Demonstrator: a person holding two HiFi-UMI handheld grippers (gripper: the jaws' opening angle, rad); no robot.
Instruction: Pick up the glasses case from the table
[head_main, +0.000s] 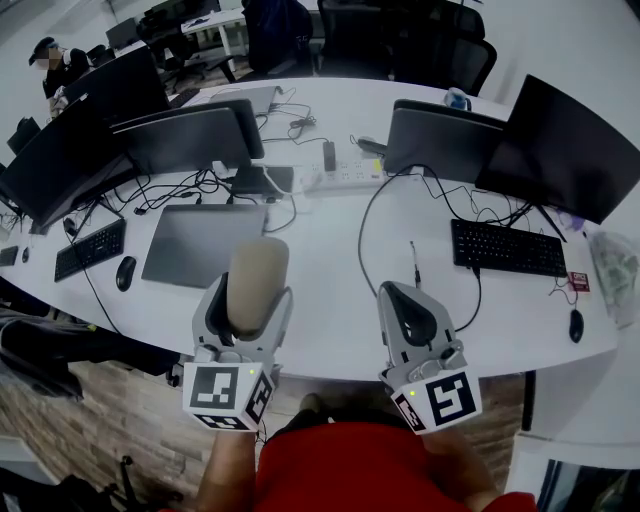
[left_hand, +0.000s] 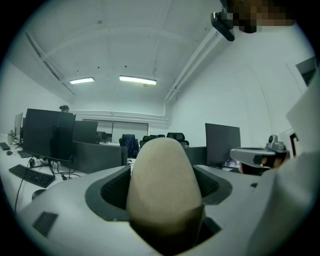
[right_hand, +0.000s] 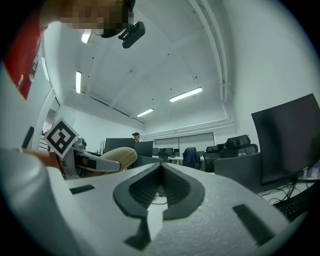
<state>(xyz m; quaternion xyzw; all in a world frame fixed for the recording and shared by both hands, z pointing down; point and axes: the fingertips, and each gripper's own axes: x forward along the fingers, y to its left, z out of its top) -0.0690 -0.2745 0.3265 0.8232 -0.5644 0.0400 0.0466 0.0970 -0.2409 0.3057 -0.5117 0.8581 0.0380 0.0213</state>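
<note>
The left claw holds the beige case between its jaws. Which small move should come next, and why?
Probably just hold the left claw shut and raise it a little, steadily. The beige oval fabric-covered glasses case sits clamped between its jaws, sticking far out, and seems already off the white table. The right claw is shut and empty, so it need not help.

I hold both tools raised side by side, tilted upward. My left tool (head_main: 250, 300) clamps the glasses case (head_main: 256, 275) between its jaws. My right tool (head_main: 398, 296) has its jaws together, empty.
</note>
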